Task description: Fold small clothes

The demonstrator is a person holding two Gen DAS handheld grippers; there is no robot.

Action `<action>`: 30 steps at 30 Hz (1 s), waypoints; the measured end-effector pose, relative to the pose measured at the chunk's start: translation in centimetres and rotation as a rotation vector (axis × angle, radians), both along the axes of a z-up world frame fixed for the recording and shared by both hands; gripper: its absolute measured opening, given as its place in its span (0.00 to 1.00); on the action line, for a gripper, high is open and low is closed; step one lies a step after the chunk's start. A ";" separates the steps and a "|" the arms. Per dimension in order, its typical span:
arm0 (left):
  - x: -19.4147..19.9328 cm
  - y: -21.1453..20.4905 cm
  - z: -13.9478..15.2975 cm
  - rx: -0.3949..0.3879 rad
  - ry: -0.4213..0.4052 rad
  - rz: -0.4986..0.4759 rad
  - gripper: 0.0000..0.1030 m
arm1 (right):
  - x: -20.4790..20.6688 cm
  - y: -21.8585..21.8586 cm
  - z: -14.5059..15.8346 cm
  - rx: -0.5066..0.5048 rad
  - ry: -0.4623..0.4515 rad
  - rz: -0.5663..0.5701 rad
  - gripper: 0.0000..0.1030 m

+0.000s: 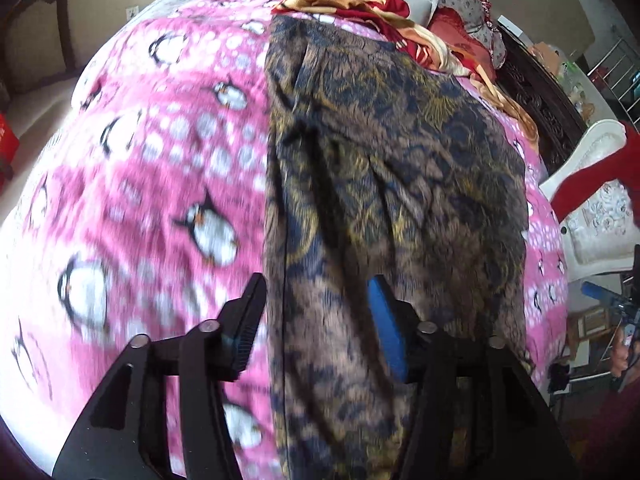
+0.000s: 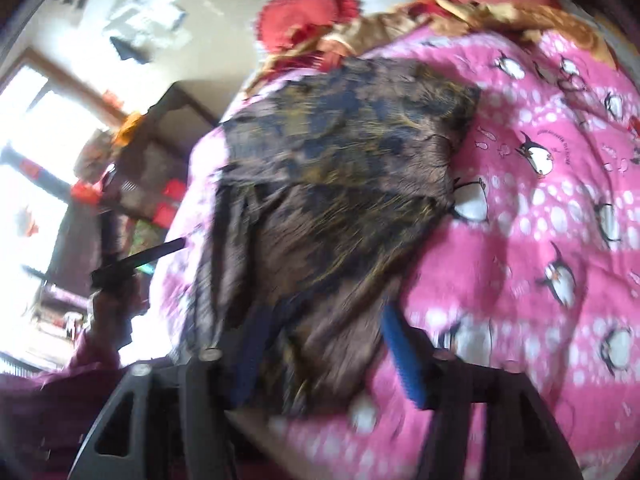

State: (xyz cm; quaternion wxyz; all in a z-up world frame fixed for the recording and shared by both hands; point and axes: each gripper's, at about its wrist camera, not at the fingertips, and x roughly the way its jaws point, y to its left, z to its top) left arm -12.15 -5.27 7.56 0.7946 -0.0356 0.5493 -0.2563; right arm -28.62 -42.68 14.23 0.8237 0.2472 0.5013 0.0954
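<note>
Left wrist view: both hand-held grippers, left hand-held gripper [image 1: 318, 312] and right hand-held gripper [image 2: 324, 332], stand wide over the brown-and-navy patterned garment [image 1: 392, 184], gripping nothing. Closing blind on the slack cloth could bunch it and skew the fold on the pink penguin-print bed blanket [image 1: 160, 152].

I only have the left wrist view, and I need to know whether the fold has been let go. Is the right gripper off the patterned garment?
Observer: Yes. The right gripper is open over the patterned garment's near end, and its pads are not pressing the cloth.
Operator: Where does my left gripper sit from that side?
Observer: The left gripper is held in a hand clear of the garment, at the left edge of the pink penguin blanket.
</note>
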 end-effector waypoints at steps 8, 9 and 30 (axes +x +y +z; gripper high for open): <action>-5.1 2.3 -2.9 0.032 0.110 -0.001 0.60 | -3.9 6.9 -1.6 -0.094 -0.081 0.079 0.73; -5.4 2.4 -3.2 0.041 0.122 -0.001 0.60 | -3.2 8.4 -2.6 -0.101 -0.083 0.102 0.73; -10.2 3.9 -4.4 0.045 0.178 0.006 0.60 | -11.3 9.4 -5.0 -0.123 -0.129 0.104 0.05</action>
